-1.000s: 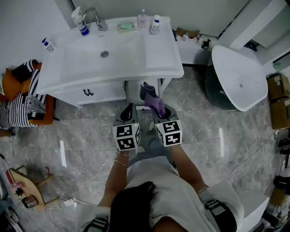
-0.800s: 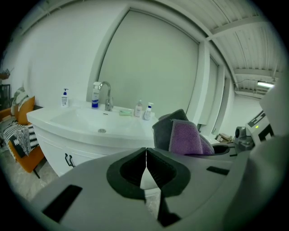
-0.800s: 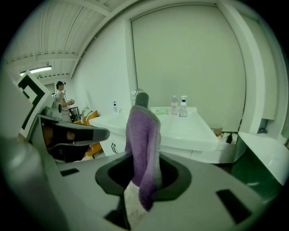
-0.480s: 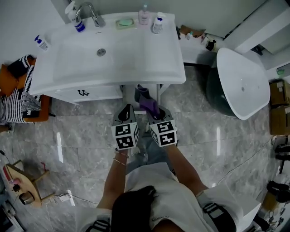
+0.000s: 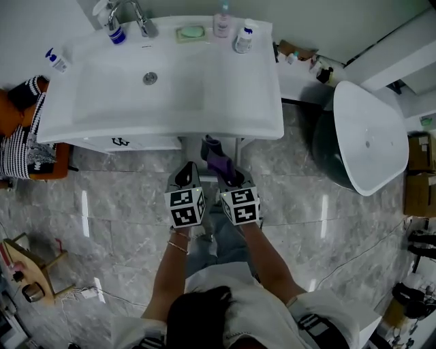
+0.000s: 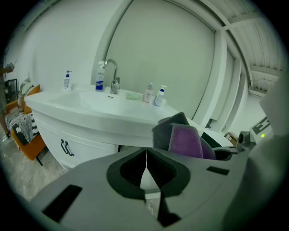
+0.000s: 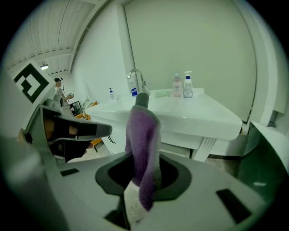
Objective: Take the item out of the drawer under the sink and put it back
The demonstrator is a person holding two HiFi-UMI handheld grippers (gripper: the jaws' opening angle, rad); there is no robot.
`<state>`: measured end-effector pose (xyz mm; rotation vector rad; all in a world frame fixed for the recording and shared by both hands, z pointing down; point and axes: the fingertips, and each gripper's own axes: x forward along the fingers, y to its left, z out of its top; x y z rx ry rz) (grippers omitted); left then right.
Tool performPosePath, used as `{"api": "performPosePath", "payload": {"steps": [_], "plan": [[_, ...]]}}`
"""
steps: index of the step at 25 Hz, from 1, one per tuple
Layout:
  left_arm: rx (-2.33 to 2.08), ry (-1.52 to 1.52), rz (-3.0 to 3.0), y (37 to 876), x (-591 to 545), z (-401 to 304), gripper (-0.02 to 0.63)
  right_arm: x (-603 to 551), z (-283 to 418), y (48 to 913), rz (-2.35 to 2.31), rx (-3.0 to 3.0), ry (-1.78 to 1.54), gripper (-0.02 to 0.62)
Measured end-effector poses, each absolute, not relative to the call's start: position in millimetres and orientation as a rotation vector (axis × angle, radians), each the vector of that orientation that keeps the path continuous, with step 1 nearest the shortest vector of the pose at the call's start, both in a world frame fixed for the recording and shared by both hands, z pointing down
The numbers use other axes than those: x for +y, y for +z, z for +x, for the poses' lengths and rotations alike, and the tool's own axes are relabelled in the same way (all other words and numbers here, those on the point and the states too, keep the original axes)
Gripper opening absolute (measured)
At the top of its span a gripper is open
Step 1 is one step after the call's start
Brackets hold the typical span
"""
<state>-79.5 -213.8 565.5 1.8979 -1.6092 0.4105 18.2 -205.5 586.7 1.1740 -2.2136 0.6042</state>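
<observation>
Right gripper [image 7: 142,180] is clamping a purple-and-grey cloth [image 7: 143,135]. The fabric is running up between both pads and standing well above the jaws, with a short tail hanging below them.

Head view: the cloth [image 5: 219,158] is hanging in the air just off the sink counter's front edge, right of centre. It's above the floor [image 5: 122,204], not in the drawer.

Left gripper [image 6: 145,168] is clenched, pads meeting along one line, nothing sitting between them.

Head view: left gripper [image 5: 188,172] and right gripper [image 5: 230,183] are hanging side by side, close but apart. Both are pointing at the vanity front, and the person is standing right behind them.

Drawer [image 5: 126,142] front is showing under the left part of the counter's front edge, and it's looking shut. Its dark handle [image 6: 66,147] is sitting low left in the left gripper view.

Sitting on the sink [image 5: 225,95]:
- faucet [image 5: 133,13] at the back edge, left of centre
- spray bottle [image 5: 114,31] beside the faucet, at the back-left corner
- green soap dish [image 5: 192,31] at mid back edge
- two bottles [image 5: 222,24] right of the dish, toward the back-right corner
- small pump bottle [image 5: 56,60] at the left edge

White bathtub [image 5: 371,136] is standing on the floor right of the vanity. Orange chair [image 5: 58,160] with striped fabric on it is standing at the left.
</observation>
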Motion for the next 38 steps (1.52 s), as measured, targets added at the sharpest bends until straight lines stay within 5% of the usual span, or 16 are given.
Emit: {"api": "performPosePath", "payload": {"steps": [38], "plan": [[-1.542,0.512,1.667,733,-282,-83,0.008,-290,1,768,0.935,-2.071,0.708,0.115]]}}
